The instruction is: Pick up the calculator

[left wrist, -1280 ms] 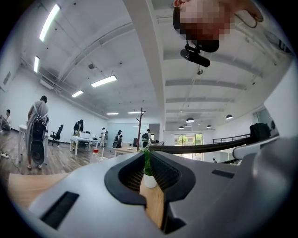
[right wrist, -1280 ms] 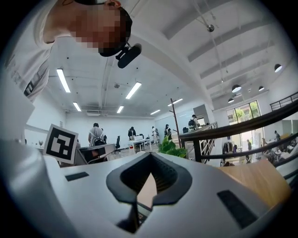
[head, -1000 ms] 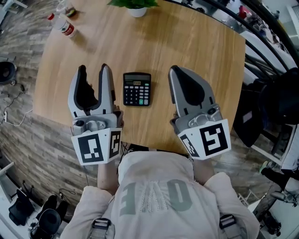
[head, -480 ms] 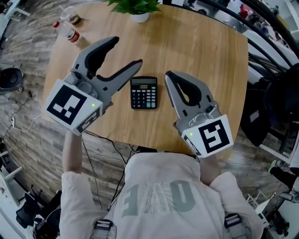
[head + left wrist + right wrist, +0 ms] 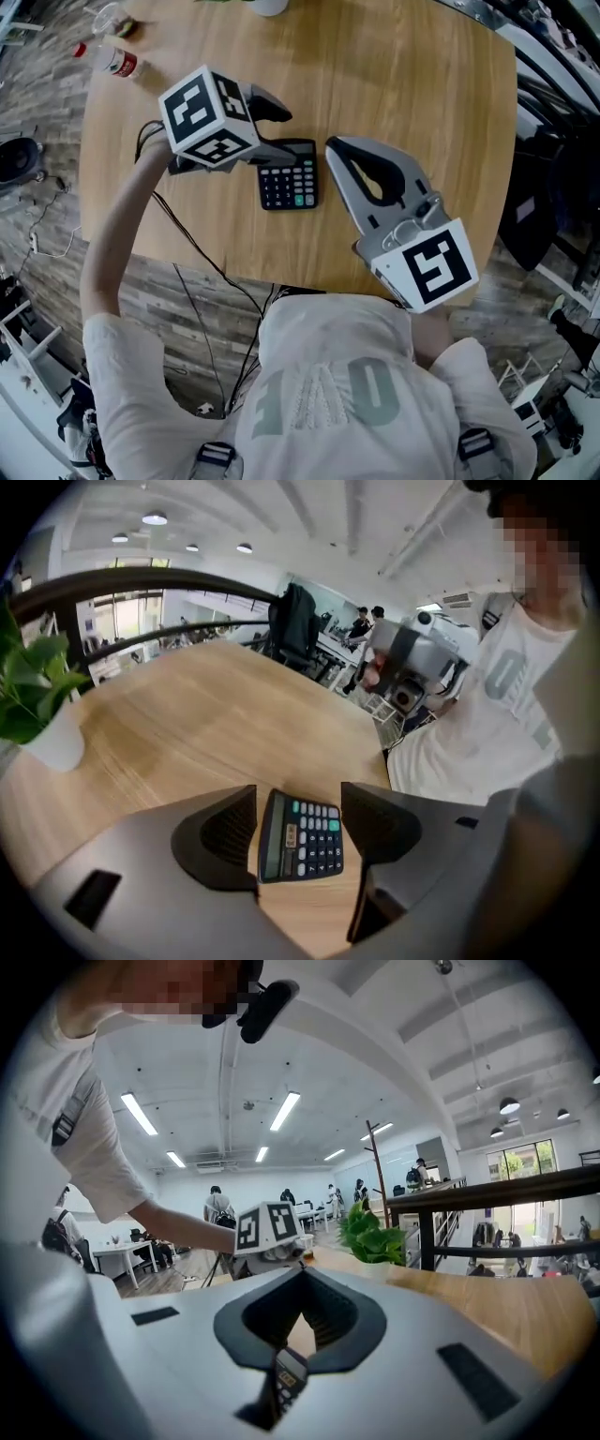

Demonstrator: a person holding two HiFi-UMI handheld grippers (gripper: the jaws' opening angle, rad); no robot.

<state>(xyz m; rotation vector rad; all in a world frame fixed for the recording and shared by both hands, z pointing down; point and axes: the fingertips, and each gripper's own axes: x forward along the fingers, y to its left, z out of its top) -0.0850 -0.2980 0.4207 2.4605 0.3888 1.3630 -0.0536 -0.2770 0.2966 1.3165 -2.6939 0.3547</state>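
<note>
Left gripper view: we note the left gripper (image 5: 298, 825) released wide, calculator (image 5: 306, 841) between its jaws; right gripper (image 5: 334, 148) clenched, empty.

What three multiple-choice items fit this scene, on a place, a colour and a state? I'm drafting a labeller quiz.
1. The calculator lies: A) between the jaws of the left tool; B) under a plant pot; C) on the floor.
2. Its casing is: A) white; B) black; C) red.
3. The jaws of the right tool are: A) wide apart; B) together; C) on a bottle.
1A: it shows between them in the left gripper view. 2B: the body is black. 3B: the tips meet in the right gripper view.
</note>
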